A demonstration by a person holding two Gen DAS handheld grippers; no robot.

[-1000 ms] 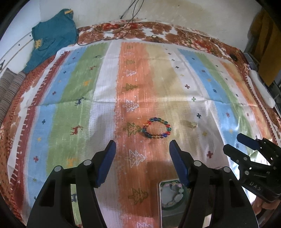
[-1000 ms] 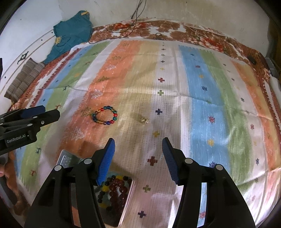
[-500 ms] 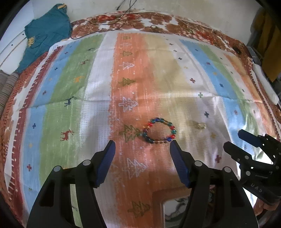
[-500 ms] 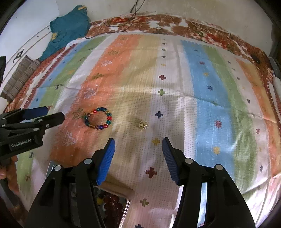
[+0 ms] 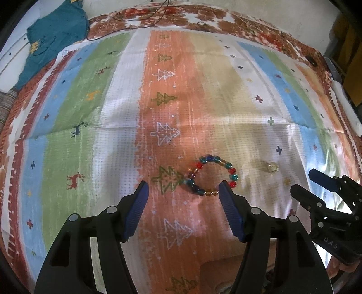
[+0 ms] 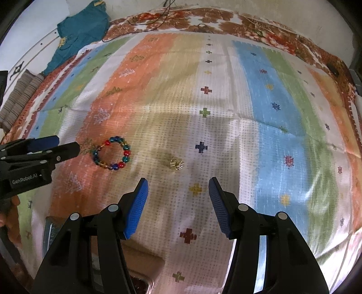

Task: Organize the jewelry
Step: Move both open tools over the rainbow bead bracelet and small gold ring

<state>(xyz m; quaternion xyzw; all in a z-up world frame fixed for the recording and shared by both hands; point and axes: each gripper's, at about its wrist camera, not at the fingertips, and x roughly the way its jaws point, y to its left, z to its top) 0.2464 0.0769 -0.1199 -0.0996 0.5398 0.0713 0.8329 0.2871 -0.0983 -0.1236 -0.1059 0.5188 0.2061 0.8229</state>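
Note:
A multicoloured bead bracelet lies flat on the striped cloth, just beyond my left gripper, which is open and empty with the bracelet near its right finger. The bracelet also shows in the right wrist view. A small gold ring lies to the right of the bracelet; in the right wrist view the ring sits just ahead of my right gripper, open and empty. Each gripper shows in the other's view: the right gripper, the left gripper.
The striped cloth covers a bed with a brown floral sheet. A teal garment lies at the far left corner. A jewelry tray edge shows low behind my right gripper, mostly hidden.
Both grippers have moved forward over the cloth toward the bracelet and the ring. The tray with beads has slid out of view below them. Both stay open.

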